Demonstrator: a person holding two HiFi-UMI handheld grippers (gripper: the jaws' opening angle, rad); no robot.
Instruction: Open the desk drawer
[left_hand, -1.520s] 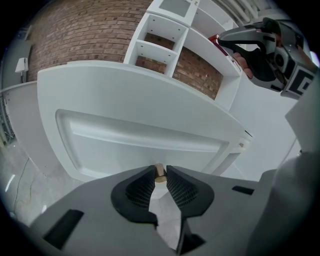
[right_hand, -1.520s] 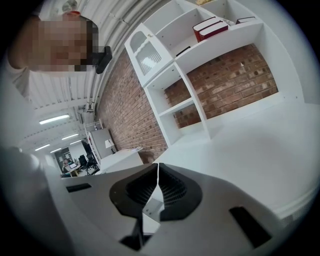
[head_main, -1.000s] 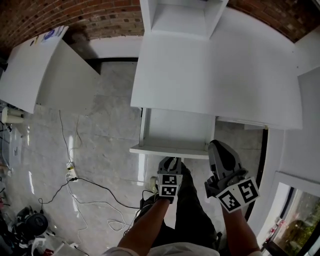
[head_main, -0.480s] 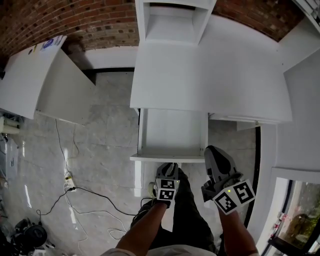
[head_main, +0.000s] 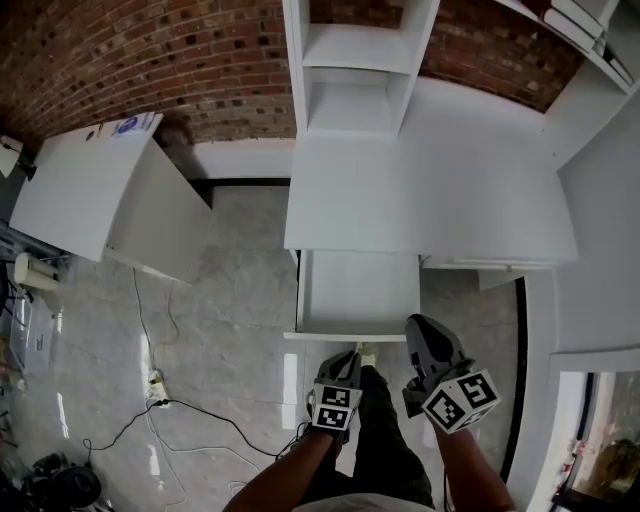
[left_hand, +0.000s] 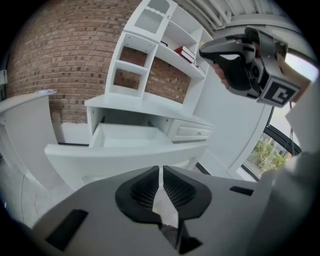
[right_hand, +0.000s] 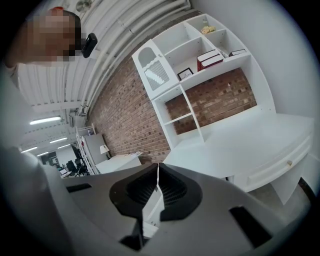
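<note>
The white desk (head_main: 430, 200) carries a hutch of shelves (head_main: 360, 70) against the brick wall. Its left drawer (head_main: 358, 290) stands pulled out, with a bare white inside. The drawer's front panel (head_main: 345, 336) is nearest me. My left gripper (head_main: 346, 362) hovers just short of that panel, shut with nothing between its jaws. In the left gripper view the open drawer (left_hand: 127, 137) lies straight ahead of the left gripper (left_hand: 160, 169). My right gripper (head_main: 424, 336) hangs beside the drawer's right corner, also shut and holding nothing. The right gripper (right_hand: 158, 166) points along the desk top (right_hand: 240, 140).
A second drawer (left_hand: 192, 131) to the right stays closed. A white cabinet (head_main: 90, 190) stands left of the desk across a strip of marble floor. Cables and a power strip (head_main: 152, 382) trail over the floor at lower left. A white wall (head_main: 600, 250) bounds the right side.
The head view has tilted up toward the wall, showing more of the hutch. Both grippers sit lower in the view, a little back from the drawer front. The drawer remains pulled out.
</note>
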